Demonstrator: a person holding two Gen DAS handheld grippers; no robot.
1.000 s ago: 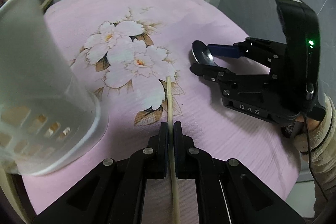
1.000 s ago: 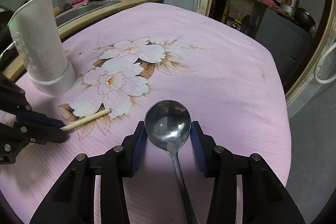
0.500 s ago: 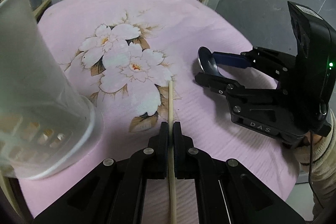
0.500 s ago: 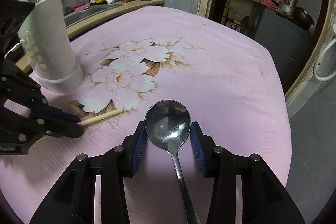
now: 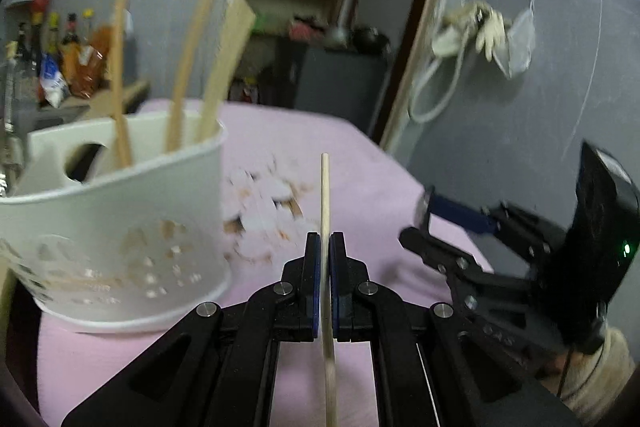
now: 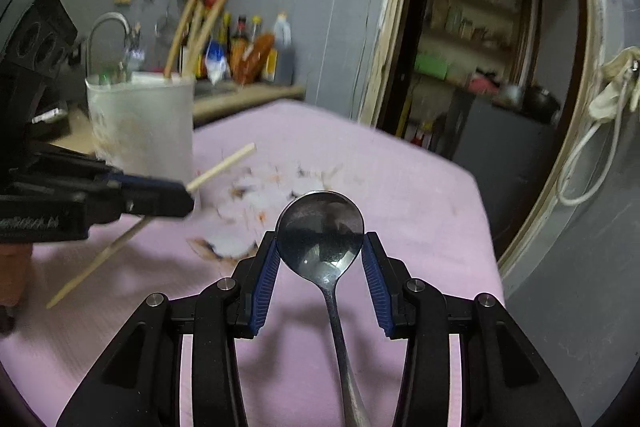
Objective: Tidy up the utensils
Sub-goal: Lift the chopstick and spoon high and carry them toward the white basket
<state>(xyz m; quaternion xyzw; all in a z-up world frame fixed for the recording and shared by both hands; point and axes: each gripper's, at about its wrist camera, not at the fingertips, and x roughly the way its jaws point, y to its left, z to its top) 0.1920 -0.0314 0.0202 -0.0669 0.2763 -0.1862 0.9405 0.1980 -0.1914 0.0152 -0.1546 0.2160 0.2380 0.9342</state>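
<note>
Pink tablecloth (image 6: 400, 187) with a white-and-brown flower print (image 5: 264, 211). Pale wooden chopstick (image 5: 326, 195), shiny silver spoon (image 6: 320, 231), white holder (image 5: 120, 219) dotted with cut-out holes. Black grippers, blue pads (image 6: 262, 285), grey wall (image 5: 520, 67).

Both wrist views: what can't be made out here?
- Chopstick: near end cut off by the left wrist view's bottom edge.
- Spoon: handle end cut off below in the right wrist view.
- White holder: inside hidden by its wall; motion blur smears its cutouts.
- Tablecloth: flower print blurred in both views.
- Counter bottles: labels blurred, too small.
</note>
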